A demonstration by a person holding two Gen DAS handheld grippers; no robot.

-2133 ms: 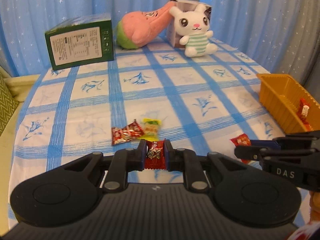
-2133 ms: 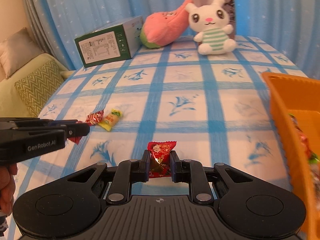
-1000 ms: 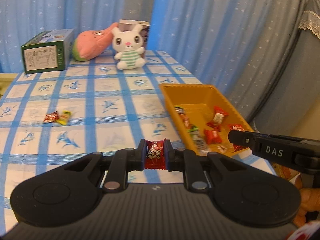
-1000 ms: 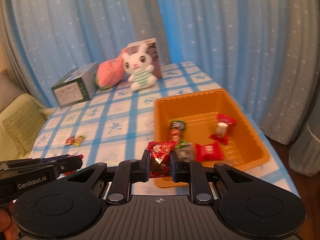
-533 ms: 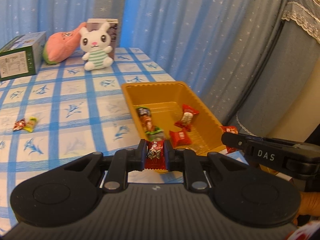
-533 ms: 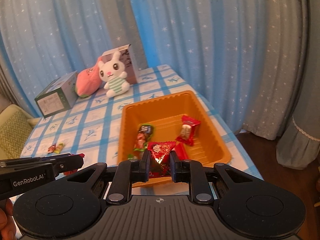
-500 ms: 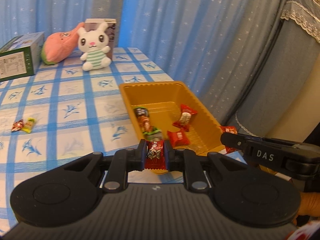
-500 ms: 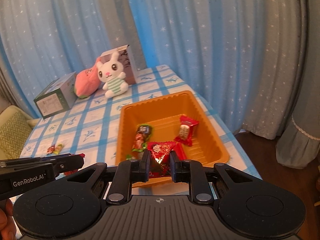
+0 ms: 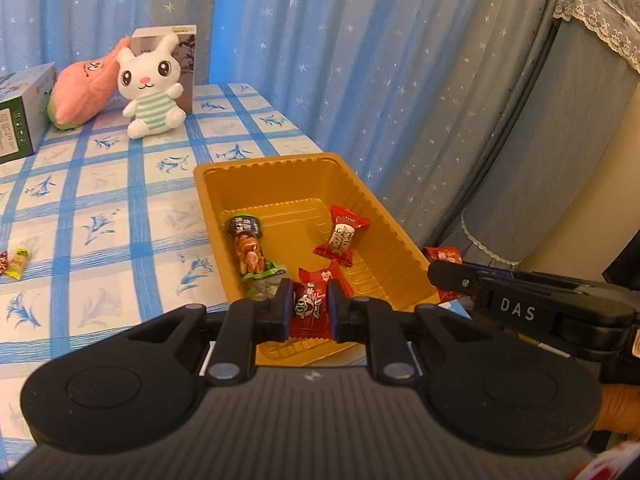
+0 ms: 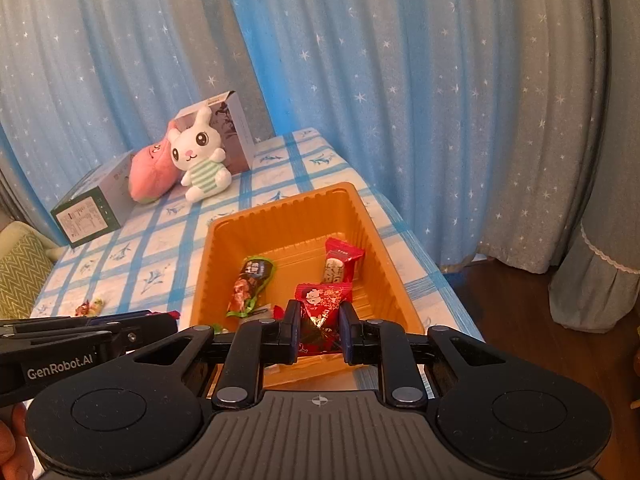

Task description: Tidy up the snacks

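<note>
Left gripper pinching red candy | right gripper pinching red packet, lower half hidden

This is a home, likely a living or bedroom corner. Star-printed blue curtains hang behind a tabletop under a checked cloth, with a plush rabbit, wooden floor and cushioned sofa at the left edge.

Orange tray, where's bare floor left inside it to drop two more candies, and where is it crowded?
The orange tray is bare across its far half, up to the far wall. There is also a strip between the long dark snack and the red-and-white candy. The near end is crowded with wrappers, just beyond the left claw and right claw.
</note>
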